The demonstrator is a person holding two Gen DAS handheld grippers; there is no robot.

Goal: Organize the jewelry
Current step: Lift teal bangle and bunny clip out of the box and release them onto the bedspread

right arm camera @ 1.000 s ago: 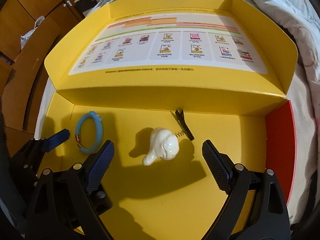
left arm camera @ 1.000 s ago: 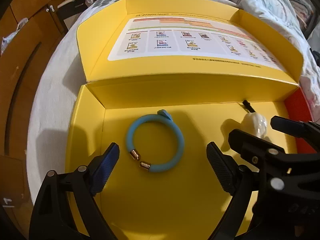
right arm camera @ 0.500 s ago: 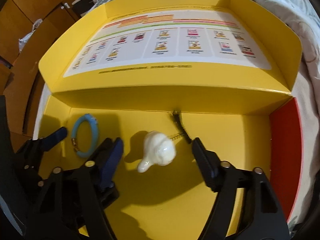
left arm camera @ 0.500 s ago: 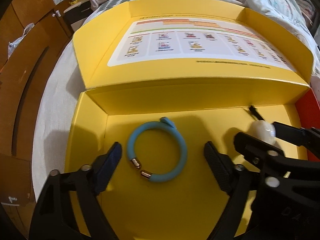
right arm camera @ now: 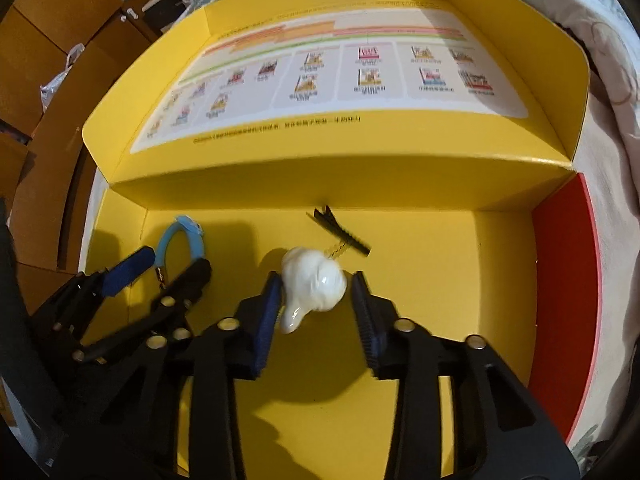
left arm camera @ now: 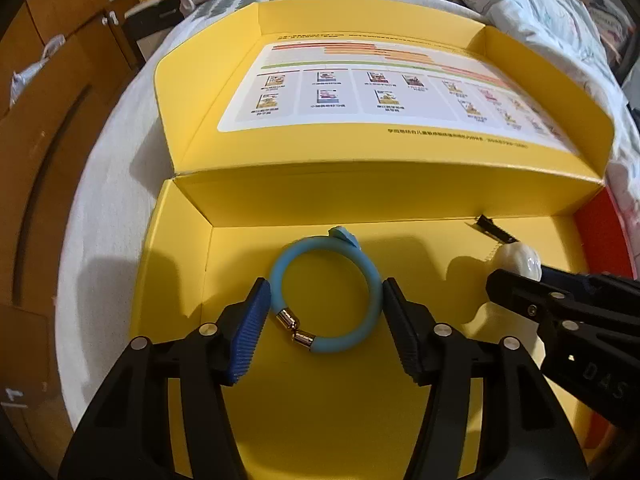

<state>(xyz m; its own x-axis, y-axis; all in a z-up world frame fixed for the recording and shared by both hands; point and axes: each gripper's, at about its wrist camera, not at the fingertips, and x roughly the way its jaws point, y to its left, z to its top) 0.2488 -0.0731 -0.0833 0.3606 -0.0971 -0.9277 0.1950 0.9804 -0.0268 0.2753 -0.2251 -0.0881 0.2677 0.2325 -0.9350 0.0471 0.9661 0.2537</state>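
A light blue bracelet (left arm camera: 326, 294) with metal end caps lies on the floor of the open yellow box (left arm camera: 280, 420). My left gripper (left arm camera: 325, 312) straddles it, both pads touching its sides. A white shell-shaped ornament (right arm camera: 314, 286) sits further right, between the pads of my right gripper (right arm camera: 316, 308), which touch it on both sides. A black hair clip (right arm camera: 342, 232) lies just behind the ornament. The bracelet (right arm camera: 180, 240) and left gripper also show in the right wrist view. The ornament (left arm camera: 518, 260) shows in the left wrist view.
The box's lid (left arm camera: 380, 92) stands open behind, with a printed sheet inside. The right box wall is red (right arm camera: 560, 300). The box rests on a bed with bedding (left arm camera: 540, 12) behind. Wooden cabinets (left arm camera: 52, 80) stand to the left.
Both grippers have moved forward and narrowed. The left one has closed onto the bracelet's sides and the right one onto the white ornament.
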